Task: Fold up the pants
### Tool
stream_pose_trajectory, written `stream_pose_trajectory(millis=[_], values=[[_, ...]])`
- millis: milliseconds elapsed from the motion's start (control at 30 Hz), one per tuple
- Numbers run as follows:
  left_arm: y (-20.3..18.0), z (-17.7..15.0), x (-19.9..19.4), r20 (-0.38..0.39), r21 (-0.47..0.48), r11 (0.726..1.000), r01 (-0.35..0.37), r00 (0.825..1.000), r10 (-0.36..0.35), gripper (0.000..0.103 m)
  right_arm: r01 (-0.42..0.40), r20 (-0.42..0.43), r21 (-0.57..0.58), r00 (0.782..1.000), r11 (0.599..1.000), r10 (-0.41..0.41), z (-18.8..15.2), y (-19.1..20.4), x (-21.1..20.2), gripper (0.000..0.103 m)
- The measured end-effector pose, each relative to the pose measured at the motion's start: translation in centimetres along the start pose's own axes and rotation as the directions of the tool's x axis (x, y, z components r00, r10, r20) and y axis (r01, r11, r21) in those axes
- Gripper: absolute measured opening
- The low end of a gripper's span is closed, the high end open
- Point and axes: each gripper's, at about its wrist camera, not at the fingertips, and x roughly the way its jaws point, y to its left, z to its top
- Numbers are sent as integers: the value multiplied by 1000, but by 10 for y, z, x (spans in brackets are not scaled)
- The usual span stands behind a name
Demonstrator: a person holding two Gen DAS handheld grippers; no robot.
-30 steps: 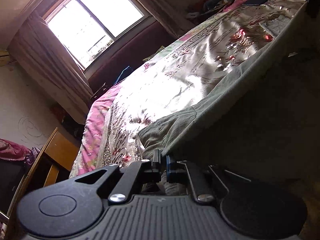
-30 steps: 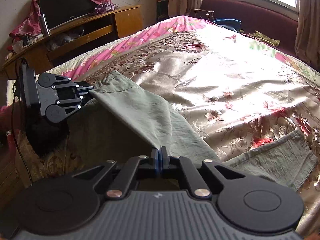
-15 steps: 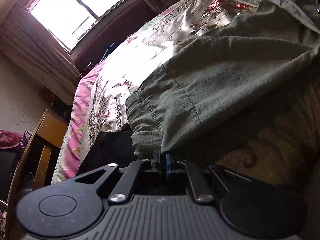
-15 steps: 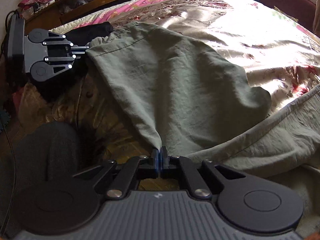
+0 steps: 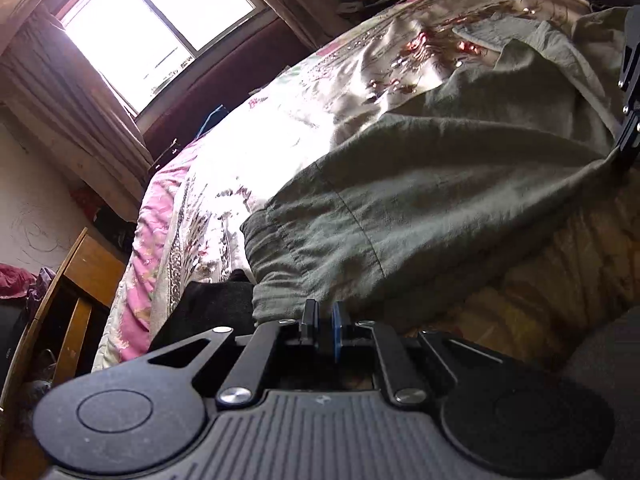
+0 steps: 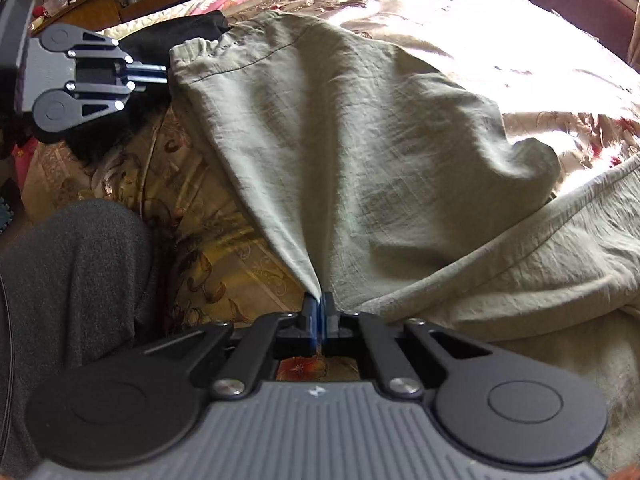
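The wrinkly olive-green cotton pants [image 6: 360, 152] are draped over the near edge of the bed with the shiny floral satin bedspread [image 6: 500, 40], one leg trailing off toward the right. The left hand-held gripper [image 6: 160, 73] is clamped on the gathered waistband corner and the right hand-held gripper [image 6: 319, 306] is pinched tight on the fabric edge nearer the crotch. If it were me I'd keep that edge taut between the two and lay it flat before letting go, otherwise the slack middle bunches up.
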Motion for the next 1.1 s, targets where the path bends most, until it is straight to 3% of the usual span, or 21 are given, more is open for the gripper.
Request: stream_pose_trajectory(millis=[100, 233, 300, 400, 533, 633, 800, 933, 1000, 1067, 1100], values=[[-4, -1, 12, -9, 135, 990, -47, 999, 49, 27, -8, 3, 15, 1000, 1000, 8, 2, -4, -2, 2], [-1, -6, 25, -30, 209, 977, -43, 998, 51, 31, 11, 2, 10, 1000, 1000, -11, 1, -6, -8, 2], [-10, -9, 26, -21, 283, 959, -26, 999, 33, 38, 9, -4, 14, 1000, 1000, -9, 1, -7, -8, 2], [-14, -12, 25, -28, 304, 953, 23, 999, -16, 43, 18, -10, -10, 1000, 1000, -18, 3, -5, -10, 2], [-16, -16, 27, -34, 333, 943, 25, 999, -15, 43, 20, -15, -25, 1000, 1000, -20, 7, -7, -13, 2], [-14, -10, 34, -35, 300, 954, 14, 999, -4, 43, 22, -17, -28, 1000, 999, -23, 9, -7, -16, 2], [-3, 0, 23, -39, 215, 976, 41, 999, -34, 20, 25, -18, -33, 1000, 999, -26, 8, -6, -25, 2], [-16, -17, 29, -132, 201, 974, 107, 988, -82, 20, 6, -30, 39, 1000, 999, -5, -2, -11, -22, 2], [-27, -23, 29, -140, 234, 968, 96, 988, -64, 16, 16, -45, 76, 999, 997, -13, -7, -13, -12, 3], [-23, -17, 20, -138, 177, 978, 115, 986, -91, 18, 13, -19, 104, 1000, 995, -11, -8, -16, -19, 3], [-16, -12, 12, -126, 110, 984, 141, 984, -127, 25, 19, 4, 117, 1000, 993, -19, -7, -19, -28, 4]])
